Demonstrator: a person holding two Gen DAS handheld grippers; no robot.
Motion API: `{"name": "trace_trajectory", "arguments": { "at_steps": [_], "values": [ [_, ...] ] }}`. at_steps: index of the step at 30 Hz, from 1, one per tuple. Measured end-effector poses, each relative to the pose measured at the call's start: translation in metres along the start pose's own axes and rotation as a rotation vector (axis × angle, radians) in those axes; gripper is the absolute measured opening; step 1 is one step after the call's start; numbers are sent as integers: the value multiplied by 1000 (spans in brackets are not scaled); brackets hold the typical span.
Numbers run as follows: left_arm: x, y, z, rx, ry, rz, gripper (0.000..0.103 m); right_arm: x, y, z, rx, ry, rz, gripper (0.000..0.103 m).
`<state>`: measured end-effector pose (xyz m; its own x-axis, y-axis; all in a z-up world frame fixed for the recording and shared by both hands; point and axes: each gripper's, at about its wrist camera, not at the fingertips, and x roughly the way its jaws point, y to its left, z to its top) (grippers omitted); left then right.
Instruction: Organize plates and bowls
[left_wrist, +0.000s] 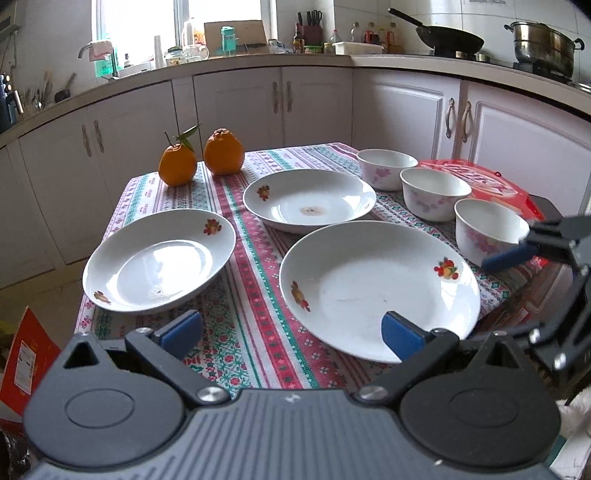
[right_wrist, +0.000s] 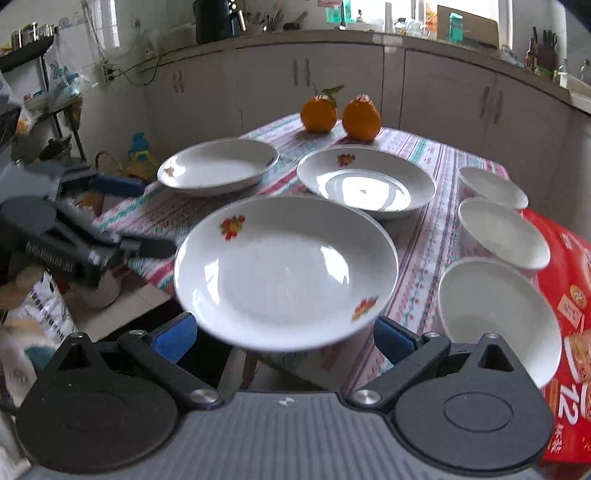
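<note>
The left gripper (left_wrist: 291, 334) is hovering wide open and empty over the nearest plate (left_wrist: 376, 288), while the right gripper (right_wrist: 284, 334), also spread wide and holding nothing, is facing that plate's rim. Two more plates (left_wrist: 159, 258) (left_wrist: 308, 199) and three bowls (left_wrist: 386, 168) (left_wrist: 434, 192) (left_wrist: 487, 230) are sitting on the patterned tablecloth (left_wrist: 255, 280), with two oranges (left_wrist: 177, 164) (left_wrist: 223, 151) standing behind.

Far ahead of the claw, two oranges (left_wrist: 201, 157) stood side by side on the patterned tablecloth (left_wrist: 255, 295). To its right lay a red box (right_wrist: 569, 332). On the counter beyond stood a black wok (left_wrist: 448, 38) and a steel pot (left_wrist: 543, 42)
</note>
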<state>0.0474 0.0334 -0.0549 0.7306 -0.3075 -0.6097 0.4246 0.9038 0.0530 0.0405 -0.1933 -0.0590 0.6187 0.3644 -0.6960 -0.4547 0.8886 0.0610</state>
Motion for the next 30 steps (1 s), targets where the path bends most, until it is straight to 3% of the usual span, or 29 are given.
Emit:
{"name": "trace_trajectory", "arguments": {
  "at_steps": [13, 21, 29, 30],
  "values": [
    [34, 2, 21, 106, 111, -132, 102, 25, 6, -6, -75, 38, -42, 103],
    [71, 0, 43, 219, 236, -264, 101, 33, 7, -2, -100, 37, -63, 103],
    [106, -5, 65, 320, 312, -312, 99, 36, 7, 1, -118, 39, -68, 103],
    [110, -4, 66, 325, 325, -317, 95, 36, 7, 1, -118, 41, -68, 103]
  ]
}}
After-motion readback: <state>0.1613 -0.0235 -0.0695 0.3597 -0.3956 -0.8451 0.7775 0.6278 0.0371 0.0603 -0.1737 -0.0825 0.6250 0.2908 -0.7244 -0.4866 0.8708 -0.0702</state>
